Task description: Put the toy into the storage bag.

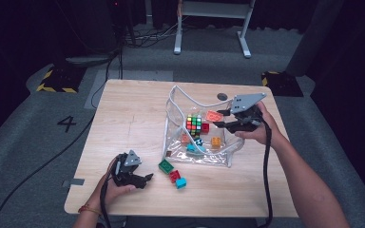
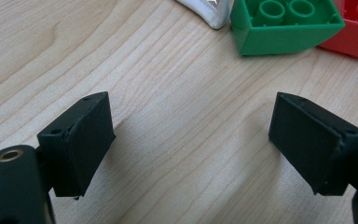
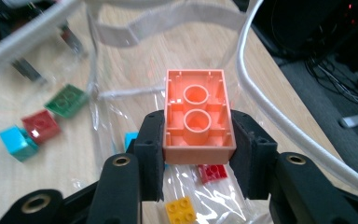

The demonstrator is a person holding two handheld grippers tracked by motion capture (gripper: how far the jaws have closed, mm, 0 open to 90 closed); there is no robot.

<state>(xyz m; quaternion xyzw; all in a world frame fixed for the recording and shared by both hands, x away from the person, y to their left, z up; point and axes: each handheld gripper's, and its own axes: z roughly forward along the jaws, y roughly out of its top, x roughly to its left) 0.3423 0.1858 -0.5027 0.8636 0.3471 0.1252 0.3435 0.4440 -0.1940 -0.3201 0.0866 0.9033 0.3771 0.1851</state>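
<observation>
Left of the clear bag (image 1: 180, 102), the left gripper (image 1: 146, 178) stood apart and empty; green brick (image 1: 166, 166), red brick (image 1: 174, 175) and blue brick (image 1: 181, 183) waited there. Above the bag, the right gripper (image 1: 221, 118) clamped the orange brick (image 1: 213, 115); several pieces were inside.

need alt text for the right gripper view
The right tongs grip an orange building brick, hollow underside facing the camera, above an open clear plastic bag on a wooden table. Red and yellow bricks lie in the bag; green, red and blue bricks lie outside.
</observation>
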